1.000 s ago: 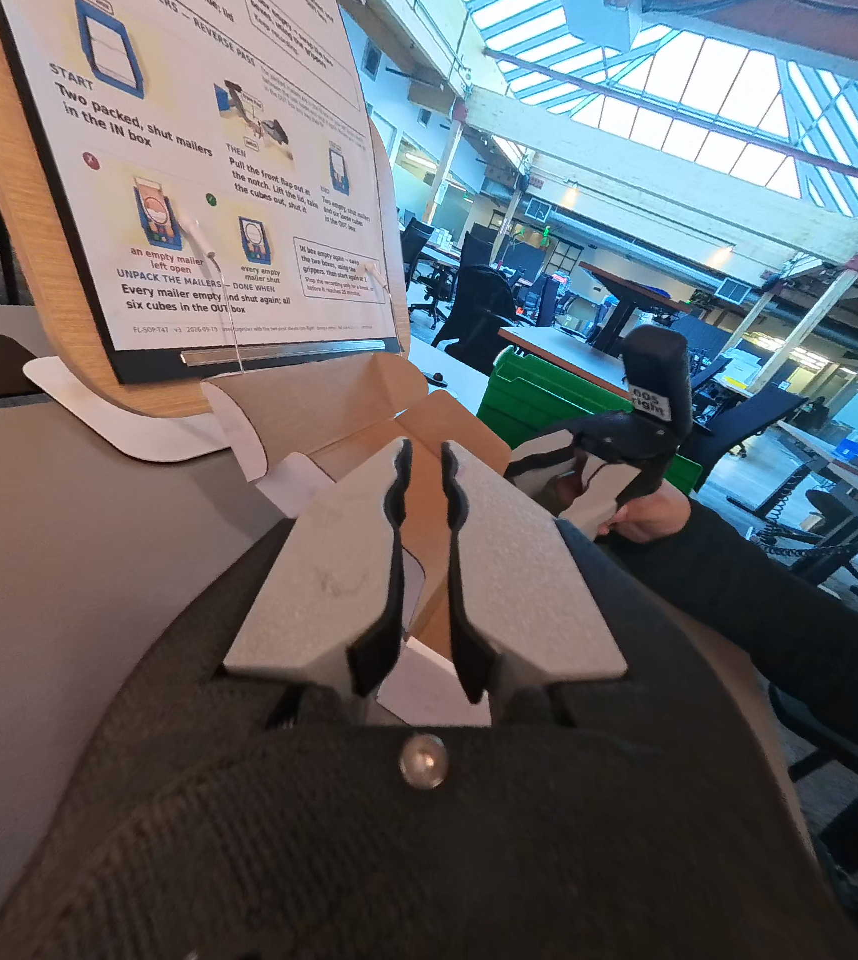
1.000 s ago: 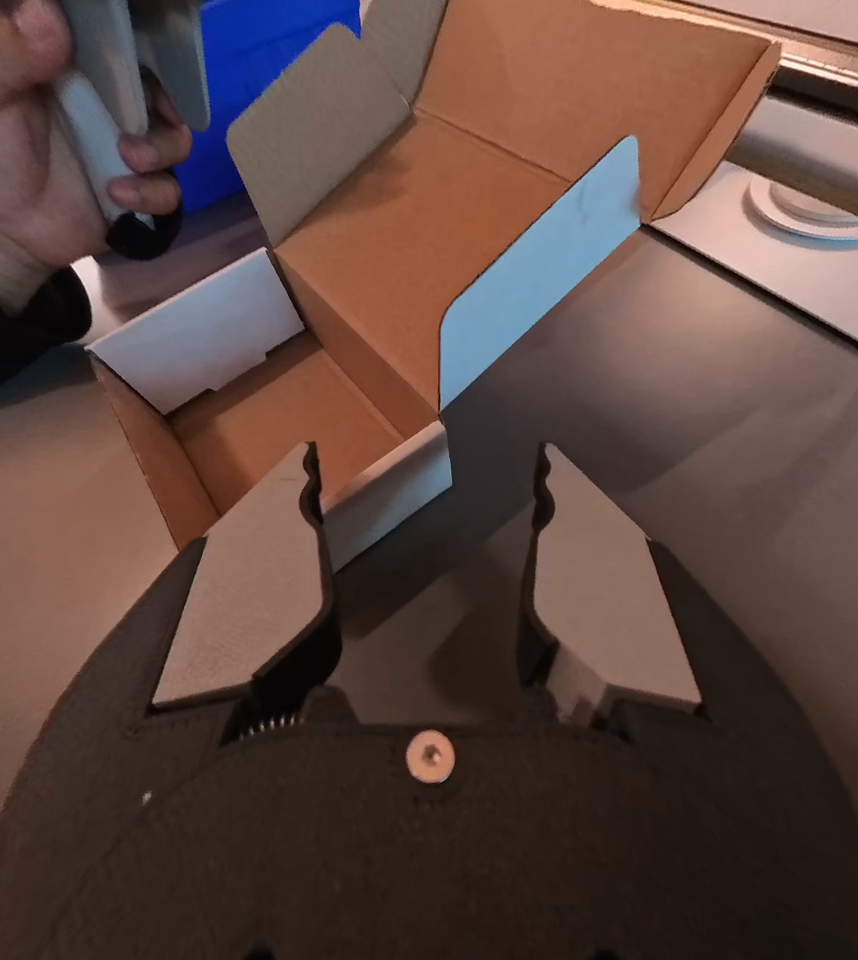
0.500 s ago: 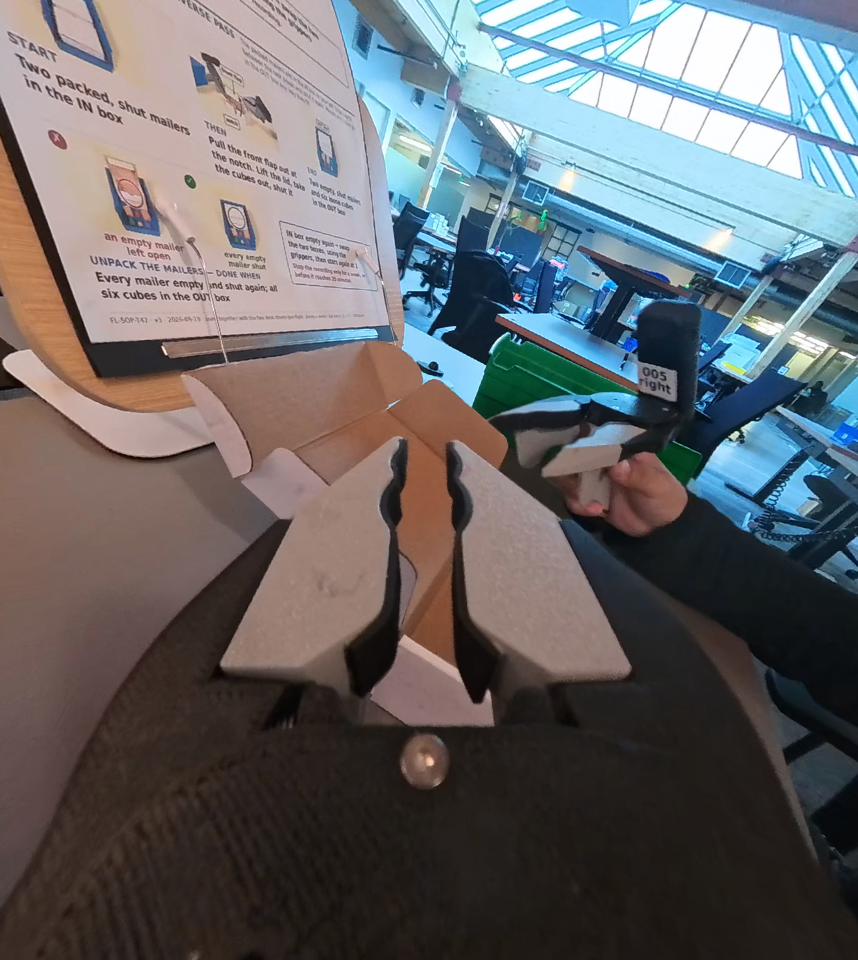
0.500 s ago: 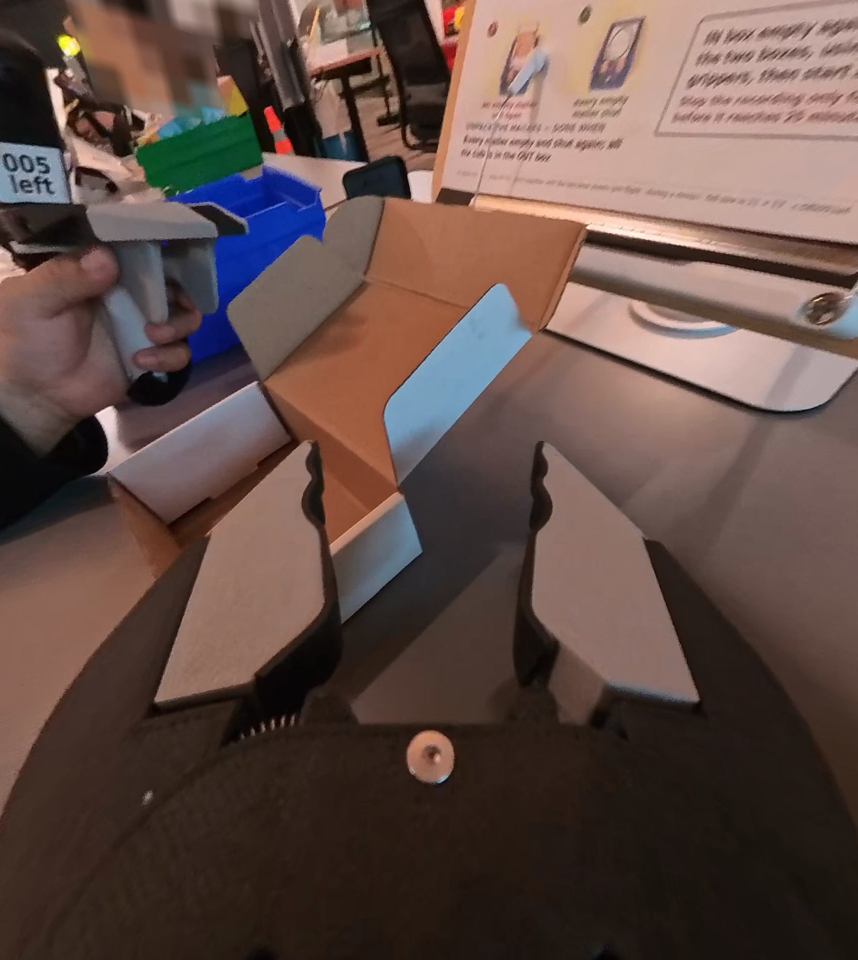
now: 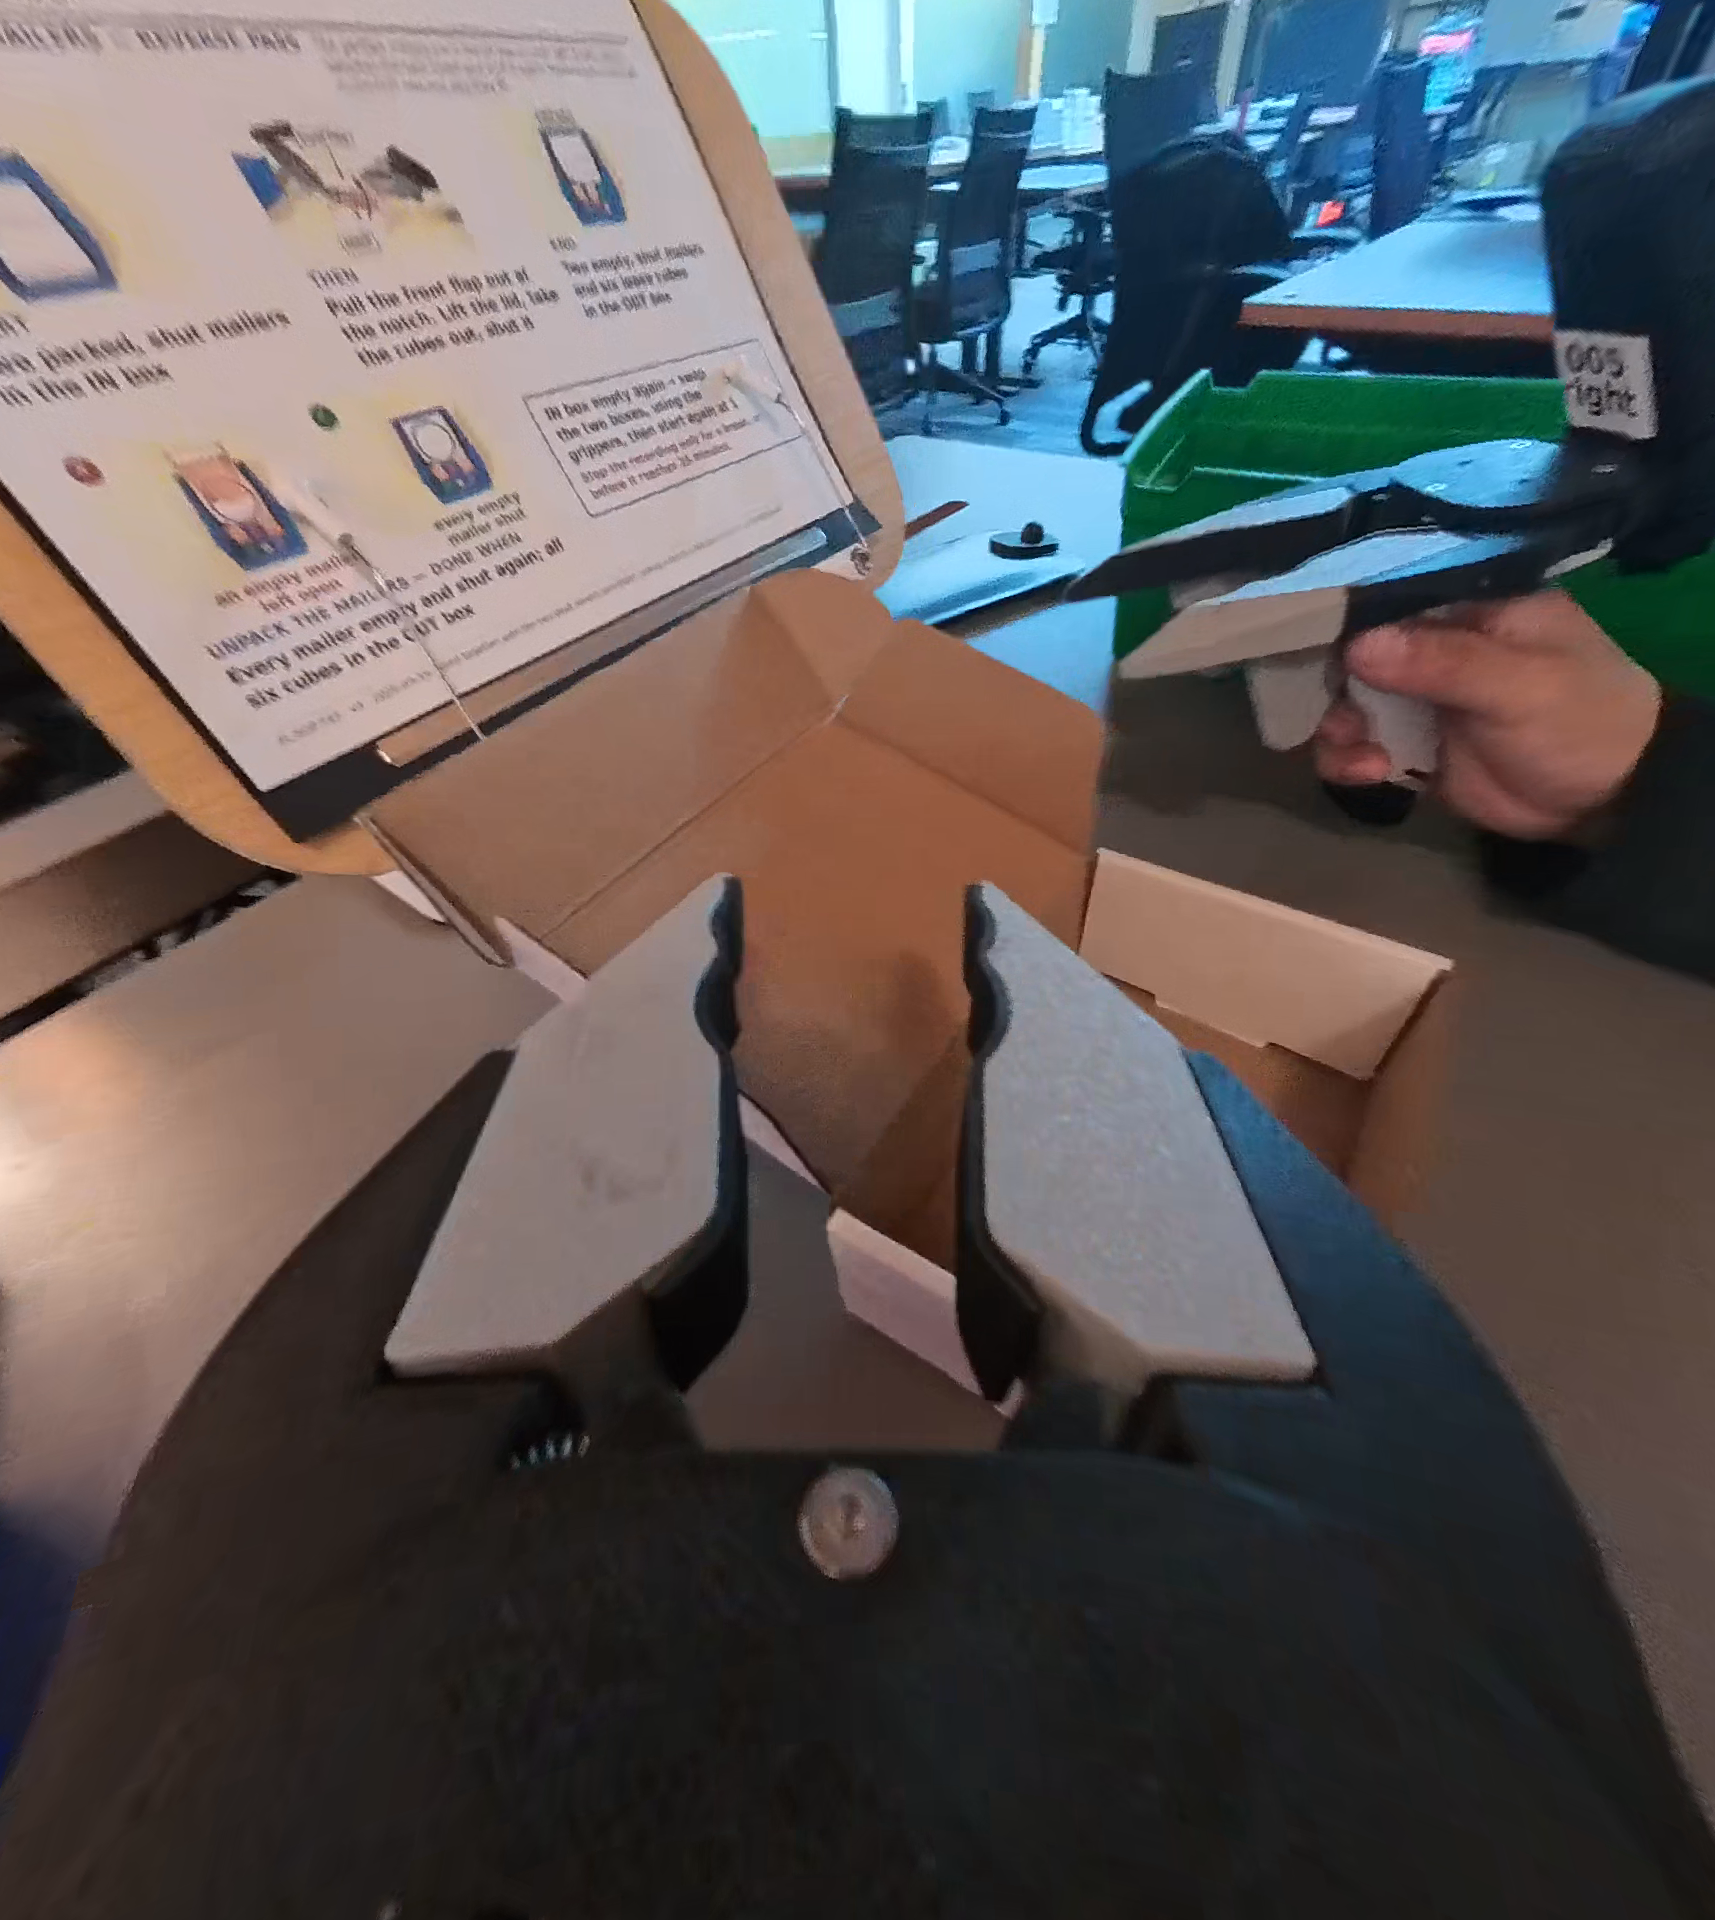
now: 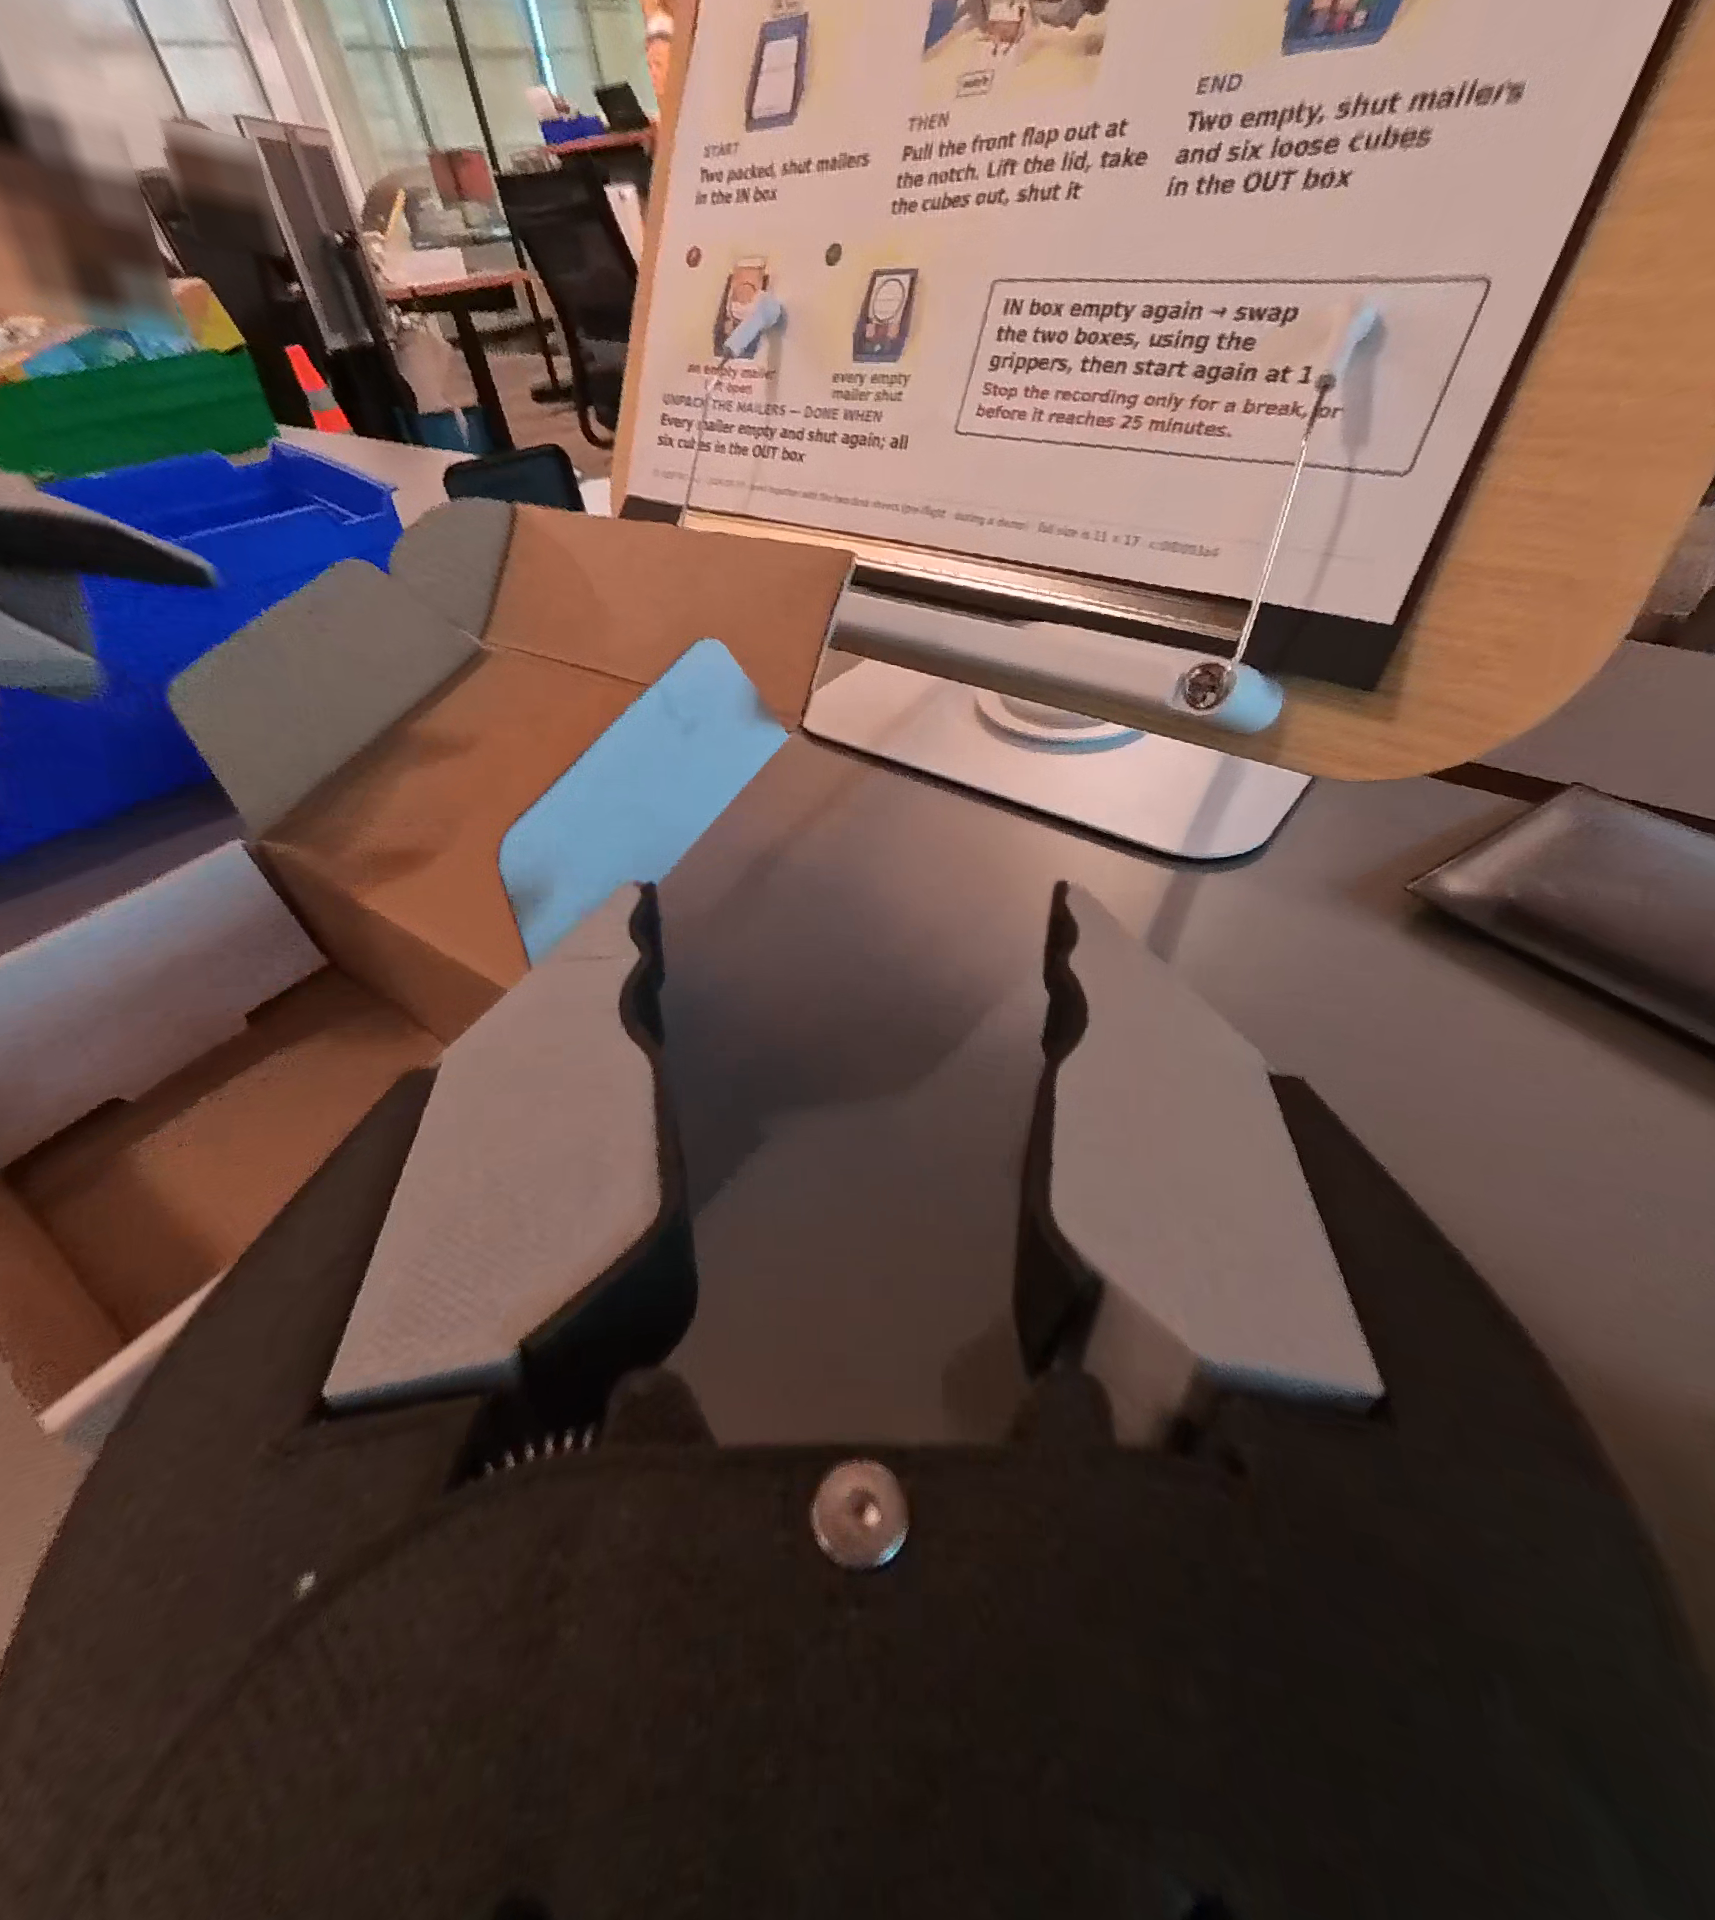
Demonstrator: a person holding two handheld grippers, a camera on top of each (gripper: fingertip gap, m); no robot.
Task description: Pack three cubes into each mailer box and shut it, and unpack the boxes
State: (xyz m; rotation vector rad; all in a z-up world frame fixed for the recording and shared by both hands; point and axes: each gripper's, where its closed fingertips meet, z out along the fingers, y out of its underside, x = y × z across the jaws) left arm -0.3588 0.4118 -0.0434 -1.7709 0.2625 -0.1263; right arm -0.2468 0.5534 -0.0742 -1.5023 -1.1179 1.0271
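A brown cardboard mailer box [image 5: 1248,956] stands open on the grey table, its lid [image 5: 780,748] upright against the board behind it. What shows of its inside [image 6: 209,1122] is empty. No cubes are in view. My left gripper [image 5: 848,914] is open and empty, hovering over the box's near left corner. My right gripper [image 6: 851,914] is open and empty above bare table, just right of the box. It also shows in the left wrist view [image 5: 1102,634], held in a hand [image 5: 1487,717] above the box's far side.
A wooden instruction board [image 6: 1092,260] on a white stand [image 6: 1040,748] rises right behind the box. A blue bin [image 6: 209,540] sits left of the box and a green bin [image 5: 1352,436] on its other side. A dark flat object [image 6: 1642,935] lies at the right.
My left gripper's fingers, nearly together before, have spread open, and its view has tilted down. My right gripper has lifted and swung right, off the box's corner.
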